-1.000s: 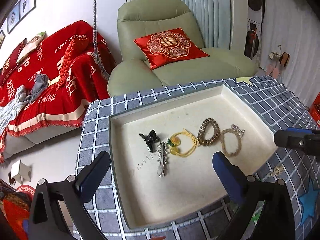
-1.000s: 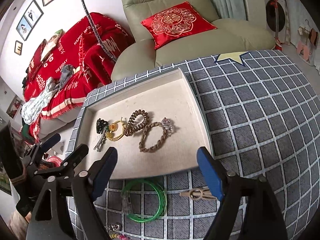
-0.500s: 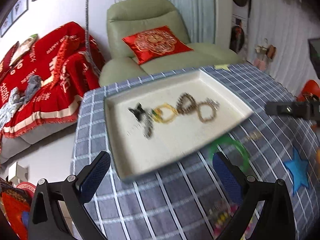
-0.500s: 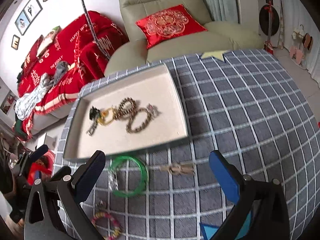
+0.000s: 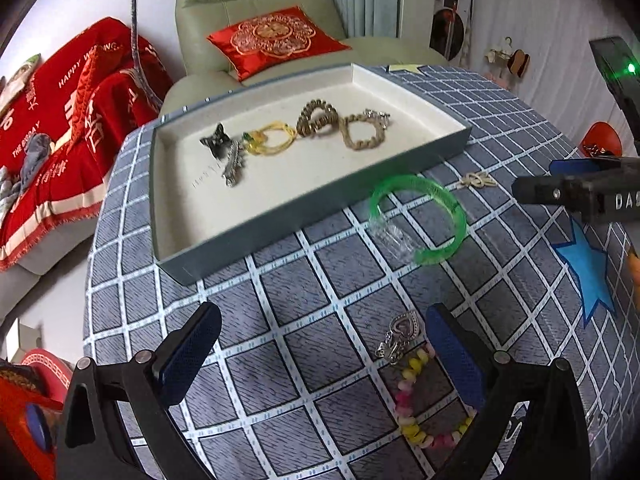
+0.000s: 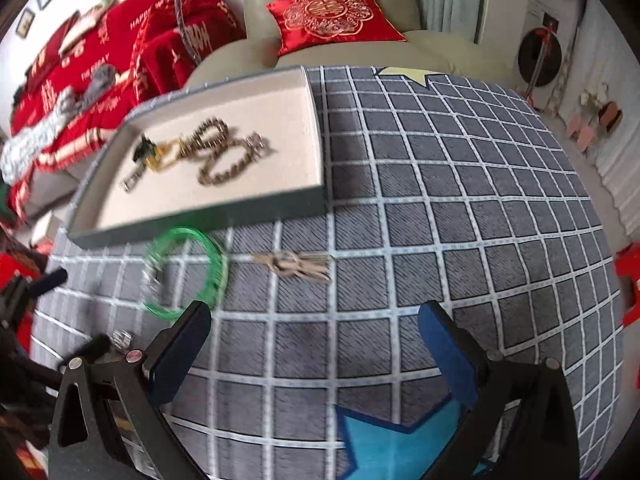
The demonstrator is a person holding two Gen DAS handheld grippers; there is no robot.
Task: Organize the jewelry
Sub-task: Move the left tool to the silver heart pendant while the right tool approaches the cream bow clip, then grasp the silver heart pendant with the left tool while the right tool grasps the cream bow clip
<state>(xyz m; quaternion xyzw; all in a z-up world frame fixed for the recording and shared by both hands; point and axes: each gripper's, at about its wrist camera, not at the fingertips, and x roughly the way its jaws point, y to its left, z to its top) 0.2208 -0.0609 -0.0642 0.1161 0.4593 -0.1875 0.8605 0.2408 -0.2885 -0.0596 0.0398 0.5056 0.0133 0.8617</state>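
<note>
A cream-lined tray (image 5: pixel 192 236) (image 6: pixel 316 148) holds a black claw clip (image 5: pixel 216 142), a silver clip (image 5: pixel 235 164), a yellow cord bracelet (image 5: pixel 272 140), a brown coil (image 5: pixel 316 118) and a beaded bracelet (image 5: pixel 362 136). On the checked cloth lie a green bangle (image 5: pixel 440 196) (image 6: pixel 216 256), a beige hair clip (image 5: pixel 476 180) (image 6: pixel 296 266), a silver heart charm (image 5: pixel 400 336) and a pink-yellow bead bracelet (image 5: pixel 412 404). My left gripper (image 5: pixel 324 352) is open over the cloth, the charm between its fingers. My right gripper (image 6: pixel 316 344) is open and empty, short of the hair clip.
A green armchair (image 5: pixel 256 0) with a red cushion (image 5: pixel 276 38) stands behind the table. A red-covered sofa (image 5: pixel 60 112) is at the left. A blue star (image 5: pixel 588 268) (image 6: pixel 380 436) marks the cloth near the front edge.
Both grippers have pulled back from the tray toward the table's front. The bangle, hair clip, charm and bead bracelet have come into the left view. Both stay open.
</note>
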